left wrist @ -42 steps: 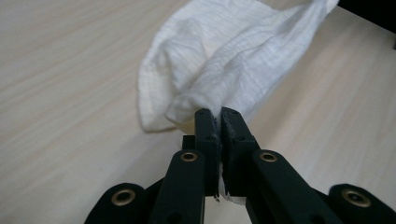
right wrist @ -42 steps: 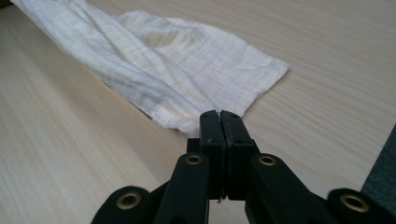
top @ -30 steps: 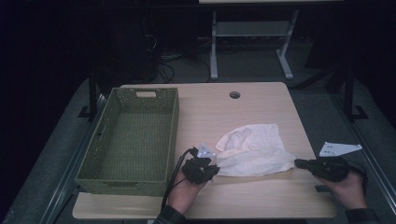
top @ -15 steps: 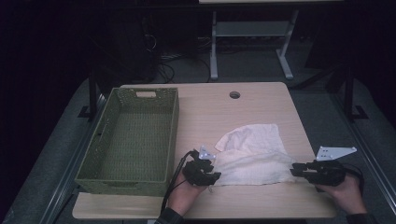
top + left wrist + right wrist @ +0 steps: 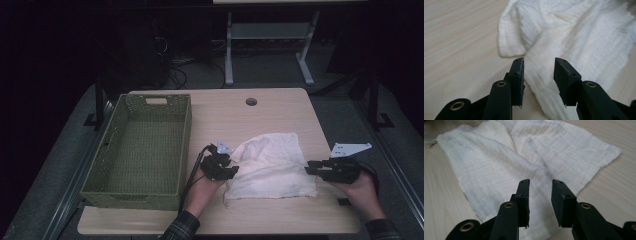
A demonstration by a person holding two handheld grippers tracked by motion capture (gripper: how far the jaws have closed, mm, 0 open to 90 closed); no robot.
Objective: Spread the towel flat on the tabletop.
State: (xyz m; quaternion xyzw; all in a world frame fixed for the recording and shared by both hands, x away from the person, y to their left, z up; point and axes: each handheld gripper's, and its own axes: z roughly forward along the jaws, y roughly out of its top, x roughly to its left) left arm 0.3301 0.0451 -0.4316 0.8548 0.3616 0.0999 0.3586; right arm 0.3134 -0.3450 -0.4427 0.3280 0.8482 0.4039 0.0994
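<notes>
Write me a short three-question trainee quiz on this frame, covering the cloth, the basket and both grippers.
1. True or false: the white cloth lies inside the green basket.
2. In its own view, what does the left gripper have between its open jaws? A) a fold of cloth B) the basket rim C) a cable
3. On which side of the cloth does the right gripper sit in the high view?

Key: 1. False, it lies on the table beside the basket. 2. A. 3. The cloth's right edge.

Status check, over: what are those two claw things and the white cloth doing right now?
Left gripper and right gripper open, jaws just opened, nothing gripped. White cloth flat on table. Green basket off left, clear.
</notes>
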